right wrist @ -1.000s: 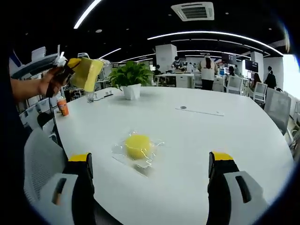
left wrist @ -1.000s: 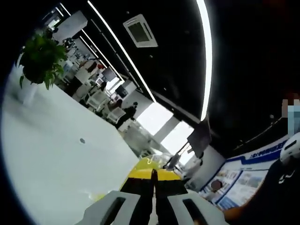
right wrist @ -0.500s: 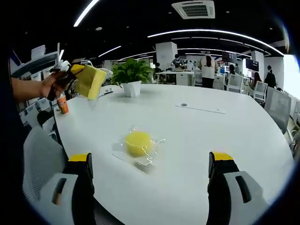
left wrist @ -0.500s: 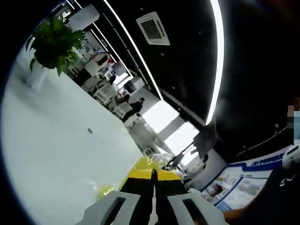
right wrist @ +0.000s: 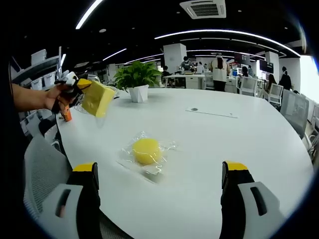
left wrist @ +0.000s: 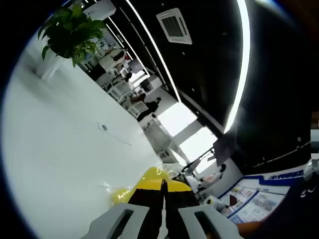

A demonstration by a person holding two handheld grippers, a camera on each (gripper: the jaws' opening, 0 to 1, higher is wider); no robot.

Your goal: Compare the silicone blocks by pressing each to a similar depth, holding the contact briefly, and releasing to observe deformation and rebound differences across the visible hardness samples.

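Right gripper (right wrist: 162, 199): two light grey moulded jaw bodies with slotted openings, black inner faces and yellow caps at the tips. Left gripper (left wrist: 163, 199): same light grey slotted bodies, black inner faces, yellow tip caps. The person's forearm (right wrist: 35, 97) is bare, with no sleeve visible on it.

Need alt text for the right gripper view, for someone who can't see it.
The right gripper hangs open above a round yellow block in clear wrap on the white table. Far left, the left gripper holds a yellow block in the air near a potted plant.
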